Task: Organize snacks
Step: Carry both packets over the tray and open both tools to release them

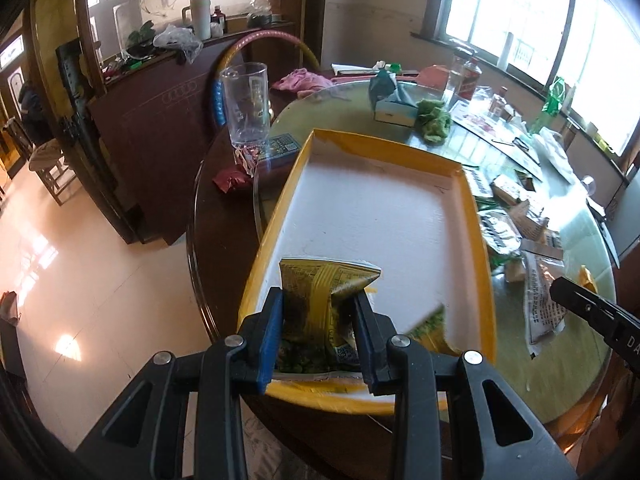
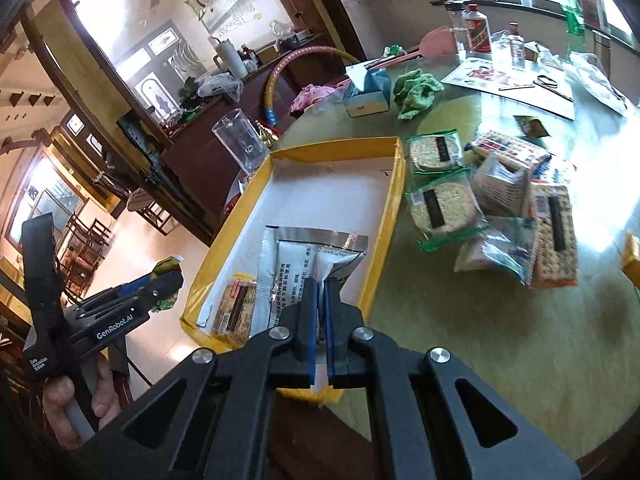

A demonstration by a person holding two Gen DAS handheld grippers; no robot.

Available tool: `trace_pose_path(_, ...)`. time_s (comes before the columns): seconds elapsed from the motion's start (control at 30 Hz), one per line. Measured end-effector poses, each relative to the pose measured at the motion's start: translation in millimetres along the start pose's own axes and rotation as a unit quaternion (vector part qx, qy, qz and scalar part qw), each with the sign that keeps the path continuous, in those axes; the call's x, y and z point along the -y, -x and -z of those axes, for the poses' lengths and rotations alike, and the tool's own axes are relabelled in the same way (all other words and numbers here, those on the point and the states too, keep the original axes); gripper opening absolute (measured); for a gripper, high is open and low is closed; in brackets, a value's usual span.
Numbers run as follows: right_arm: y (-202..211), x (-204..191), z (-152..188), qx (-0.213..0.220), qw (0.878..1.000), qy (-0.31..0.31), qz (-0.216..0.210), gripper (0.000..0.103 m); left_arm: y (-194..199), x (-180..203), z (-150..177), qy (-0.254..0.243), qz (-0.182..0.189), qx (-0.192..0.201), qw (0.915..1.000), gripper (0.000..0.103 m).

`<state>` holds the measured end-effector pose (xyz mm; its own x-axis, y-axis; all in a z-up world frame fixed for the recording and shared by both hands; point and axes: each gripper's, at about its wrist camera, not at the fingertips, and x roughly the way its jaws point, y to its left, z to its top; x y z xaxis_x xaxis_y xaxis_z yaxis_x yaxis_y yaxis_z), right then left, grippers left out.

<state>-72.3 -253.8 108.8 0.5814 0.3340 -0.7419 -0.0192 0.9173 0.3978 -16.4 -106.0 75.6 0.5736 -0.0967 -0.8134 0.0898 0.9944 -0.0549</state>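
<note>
A shallow yellow-rimmed white cardboard tray [image 1: 472, 208] is set on the round glass tabletop [image 2: 500, 340]. A yellow-green crinkled snack packet [image 1: 320, 300] is gripped by the left tongs [image 1: 318, 332] over its near end. A silver-white foil sachet [image 2: 296, 256] is pinched by the right tongs [image 2: 319, 316] inside it.

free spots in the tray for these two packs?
The far half of the tray is bare white, up to the rim by the glass. The near corner holds a cracker pack, with the right tongs' silver pack beside it. Right of the tray, the snack pile crowds the table.

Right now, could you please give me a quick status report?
Left gripper shut on yellow pea packet. Right gripper shut on silver pouch over yellow tray. More snacks beside tray.
</note>
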Motion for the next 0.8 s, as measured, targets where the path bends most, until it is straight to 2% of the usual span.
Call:
trace_pose_path(0.43, -93.6, -0.6, -29.3, -0.055, 0.998, -0.002, 0.014, 0.003, -73.3, -1.1, -23.5, -0.019, -0.005, -0.044, 0.9988, 0.033)
trace_pose_path(0.63, -116.6, 1.4, -31.3, -0.068, 0.997, -0.001, 0.024, 0.003, -99.1, -1.1, -29.4, -0.024, -0.019, -0.060, 0.9977, 0.033)
trace_pose_path(0.8, -131.5, 2.3, -30.1, -0.075, 0.997, 0.001, 0.034, 0.003, -113.3, 2.2, -33.5, -0.027, -0.012, -0.076, 0.9967, 0.034)
